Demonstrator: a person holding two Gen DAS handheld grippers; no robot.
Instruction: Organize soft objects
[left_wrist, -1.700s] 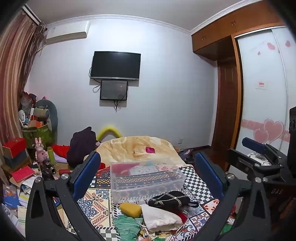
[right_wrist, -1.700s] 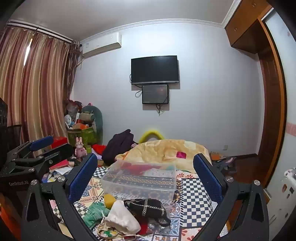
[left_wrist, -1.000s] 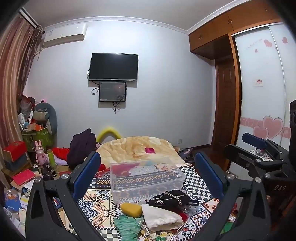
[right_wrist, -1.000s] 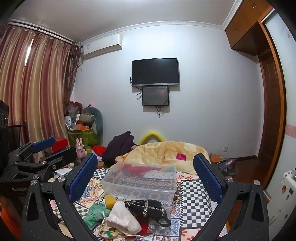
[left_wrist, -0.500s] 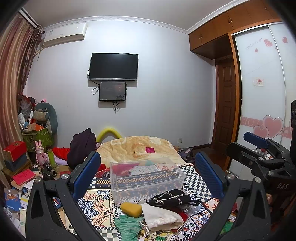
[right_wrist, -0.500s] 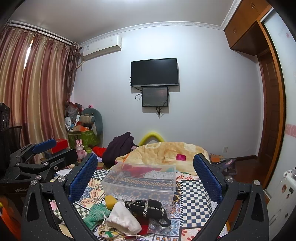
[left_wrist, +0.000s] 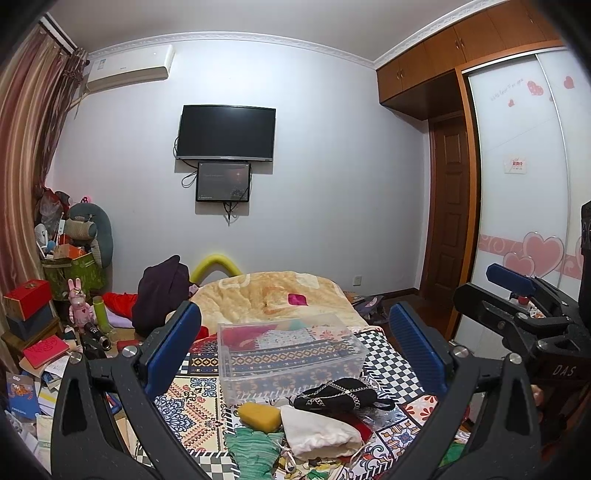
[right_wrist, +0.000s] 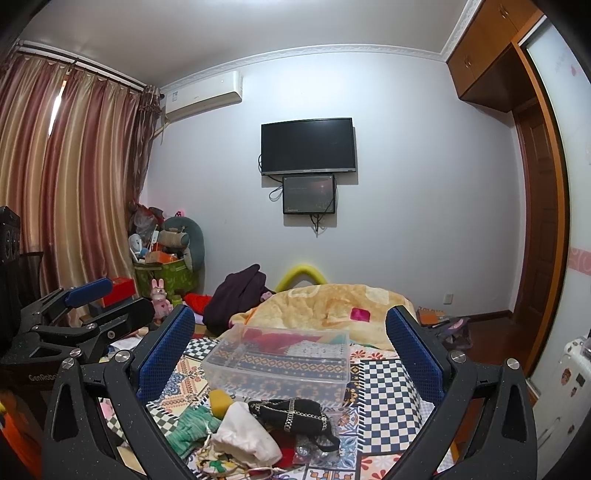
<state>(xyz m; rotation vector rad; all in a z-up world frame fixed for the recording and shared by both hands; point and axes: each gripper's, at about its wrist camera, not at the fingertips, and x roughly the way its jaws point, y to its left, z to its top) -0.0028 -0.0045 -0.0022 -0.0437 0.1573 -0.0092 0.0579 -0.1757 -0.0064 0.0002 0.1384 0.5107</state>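
Note:
A clear plastic bin (left_wrist: 288, 354) (right_wrist: 280, 360) stands on the patterned bedspread (left_wrist: 192, 406) (right_wrist: 384, 391). In front of it lie a yellow sponge (left_wrist: 258, 415) (right_wrist: 220, 398), a white cloth pouch (left_wrist: 317, 430) (right_wrist: 247, 435), a black chain bag (left_wrist: 336, 395) (right_wrist: 291, 410) and a green knitted cloth (left_wrist: 255, 450) (right_wrist: 188, 424). My left gripper (left_wrist: 295, 350) is open and empty, held above the pile. My right gripper (right_wrist: 290, 350) is open and empty too. Each gripper shows at the edge of the other's view: the right one (left_wrist: 517, 295) and the left one (right_wrist: 85, 314).
A beige blanket (left_wrist: 273, 295) and a dark garment (left_wrist: 159, 291) lie behind the bin. Boxes, books and toys (left_wrist: 44, 332) clutter the left side by the curtain (right_wrist: 74, 184). A wardrobe (left_wrist: 524, 184) and a door (left_wrist: 447, 206) stand on the right.
Both views have shifted only slightly. The other gripper at each frame edge drifted a little. Nothing on the bed has moved.

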